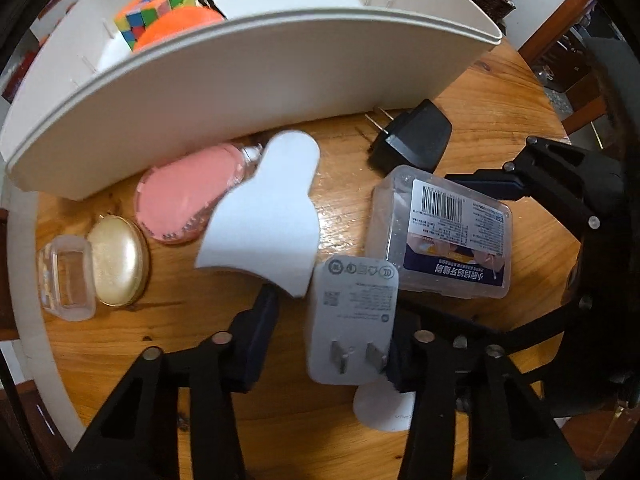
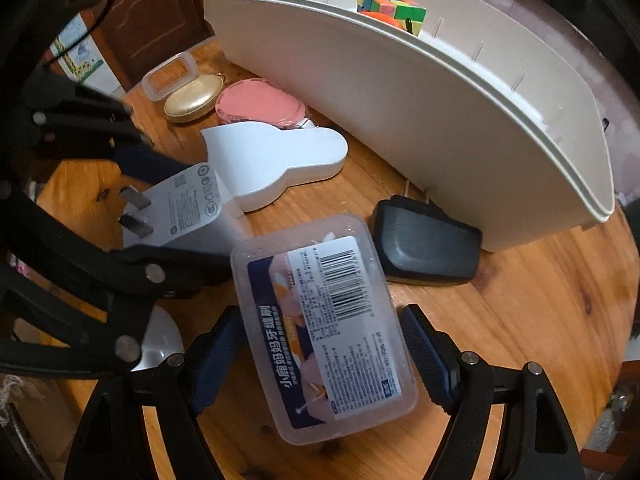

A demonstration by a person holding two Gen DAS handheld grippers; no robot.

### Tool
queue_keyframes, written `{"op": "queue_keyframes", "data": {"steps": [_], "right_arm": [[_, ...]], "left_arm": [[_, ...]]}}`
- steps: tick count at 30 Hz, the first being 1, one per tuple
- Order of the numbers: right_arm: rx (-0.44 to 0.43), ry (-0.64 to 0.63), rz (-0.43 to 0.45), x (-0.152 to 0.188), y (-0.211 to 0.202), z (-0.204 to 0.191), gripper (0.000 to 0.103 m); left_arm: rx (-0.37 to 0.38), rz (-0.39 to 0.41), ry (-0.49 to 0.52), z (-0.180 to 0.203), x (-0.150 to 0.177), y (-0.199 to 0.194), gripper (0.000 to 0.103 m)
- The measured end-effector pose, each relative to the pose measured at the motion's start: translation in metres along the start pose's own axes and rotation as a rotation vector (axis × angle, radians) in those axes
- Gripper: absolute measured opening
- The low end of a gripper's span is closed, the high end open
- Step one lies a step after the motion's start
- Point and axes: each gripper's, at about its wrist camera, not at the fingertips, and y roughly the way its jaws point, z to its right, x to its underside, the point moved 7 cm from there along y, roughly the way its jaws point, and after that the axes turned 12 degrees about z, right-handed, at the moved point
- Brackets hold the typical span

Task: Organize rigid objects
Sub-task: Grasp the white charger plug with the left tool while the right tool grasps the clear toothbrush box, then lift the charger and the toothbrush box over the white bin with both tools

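A white charger [image 1: 352, 320] stands on the wooden table with its two prongs facing up. My left gripper [image 1: 334, 320] straddles it. The right pad touches its side, and a strip of wood shows between the left pad and the charger, so the gripper is open. A clear plastic box with a barcode label [image 2: 328, 328] lies skewed between the pads of my right gripper [image 2: 320, 316], which is open with the pads close to both long sides. A flat white bottle-shaped piece [image 1: 264, 208] leans over the charger's far edge.
A large white bin [image 1: 240, 92] at the back holds a colour cube [image 1: 156, 12] and an orange ball [image 1: 180, 24]. In front of it lie a black adapter [image 1: 416, 140], a pink compact [image 1: 180, 200], a gold oval case [image 1: 118, 268] and a small clear lid [image 1: 66, 280].
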Motion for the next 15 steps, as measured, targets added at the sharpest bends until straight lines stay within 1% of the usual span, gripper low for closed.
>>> {"op": "queue_keyframes", "data": {"steps": [1, 2, 3, 5, 10, 11, 15], "right_arm": [[0.005, 0.007, 0.012, 0.000, -0.001, 0.001, 0.071], [0.004, 0.016, 0.011, 0.000, -0.001, 0.001, 0.070], [0.004, 0.022, 0.012, 0.000, -0.001, 0.003, 0.067], [0.016, 0.050, 0.023, 0.007, -0.005, 0.002, 0.062], [0.045, 0.163, 0.040, 0.022, -0.015, -0.001, 0.062], [0.051, 0.186, 0.045, 0.026, -0.017, -0.003, 0.062], [0.057, 0.265, 0.065, 0.036, -0.028, -0.008, 0.062]], "left_arm": [[0.002, 0.007, 0.001, 0.000, -0.001, 0.000, 0.041], [0.012, 0.004, 0.006, 0.001, 0.000, -0.001, 0.037], [0.016, 0.003, 0.010, 0.005, -0.001, 0.001, 0.035], [0.009, 0.008, 0.022, 0.008, 0.000, 0.001, 0.035], [0.054, 0.013, -0.039, 0.001, 0.006, -0.006, 0.034], [0.068, 0.018, -0.050, 0.000, 0.008, -0.009, 0.034], [0.085, 0.036, -0.068, -0.005, 0.011, -0.028, 0.034]]}}
